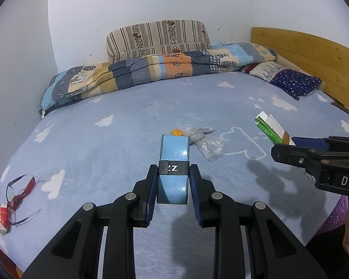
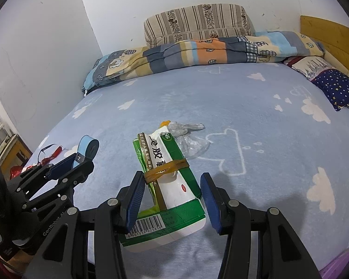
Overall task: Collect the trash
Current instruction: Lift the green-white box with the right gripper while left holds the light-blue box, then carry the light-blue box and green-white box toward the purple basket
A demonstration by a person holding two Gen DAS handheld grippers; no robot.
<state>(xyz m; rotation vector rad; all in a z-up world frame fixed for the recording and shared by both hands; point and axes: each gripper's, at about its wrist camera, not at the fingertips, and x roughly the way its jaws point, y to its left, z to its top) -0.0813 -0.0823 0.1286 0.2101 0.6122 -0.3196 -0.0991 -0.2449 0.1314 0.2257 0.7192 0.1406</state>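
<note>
Both hands loaded, more litter left on the bed (image 1: 128,139)

Left gripper (image 1: 172,186) fingers clench a blue box (image 1: 173,153); right gripper (image 2: 172,200) grasps a green-white packet (image 2: 172,186). Clear bag (image 1: 207,144), orange scrap (image 1: 176,132), red wrapper (image 1: 0,218) remain.

I see a light blue box (image 1: 173,162) with a black band, upright between my left claw's (image 1: 173,194) pads and gripped. A flattened green and white medicine carton (image 2: 168,186), bound with a brown rubber band, sits between my right claw's (image 2: 172,202) fingers, barcode end nearest me; only the left finger clearly touches it. Farther out on the bed, a crumpled clear plastic bag (image 1: 208,143) lies beside a small orange scrap (image 1: 176,132). At the near left edge lies a red and white wrapper (image 1: 0,218).
</note>
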